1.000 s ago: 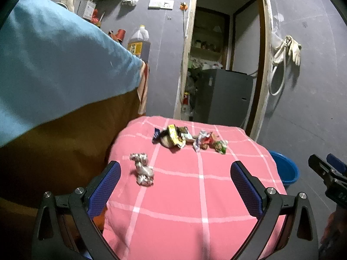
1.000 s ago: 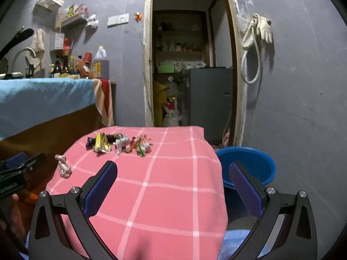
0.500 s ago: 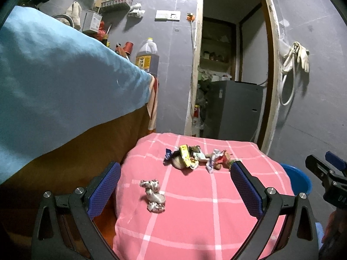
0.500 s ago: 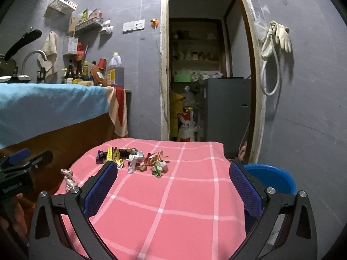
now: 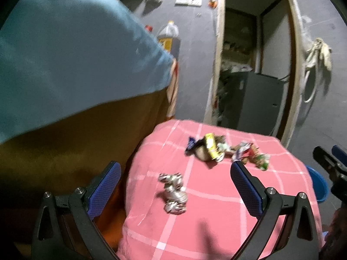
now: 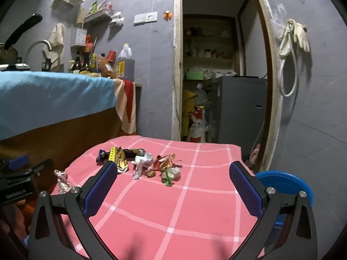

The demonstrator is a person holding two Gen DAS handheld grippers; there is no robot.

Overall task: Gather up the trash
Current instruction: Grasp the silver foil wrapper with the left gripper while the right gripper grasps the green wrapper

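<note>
Hanging over a desk [image 5: 216, 227] with a pink checked cloth, the left tongs [image 5: 175, 186] are wide open and hold nothing. A shiny crumpled wrapper [image 5: 173, 192] lies on the cloth right between their two blue pads [image 5: 104, 190], a bit ahead of the tips. Farther ahead and a little to the right sits a pile of wrappers [image 5: 225, 151], well apart from the shiny one. This view is a bit blurry.

The right tongs [image 6: 171, 186] are wide open too, with nothing in them. The same pile of wrappers [image 6: 141, 160] lies ahead of them, between the pads but closer to the left pad [image 6: 97, 188]. The shiny wrapper [image 6: 61, 179] is off past the left pad, near the desk edge. A blue tub [image 6: 288, 186] sits low beside the desk, just behind the right pad [image 6: 247, 190]. The left tongs show as a dark shape [image 6: 19, 184] at the far left.
</note>
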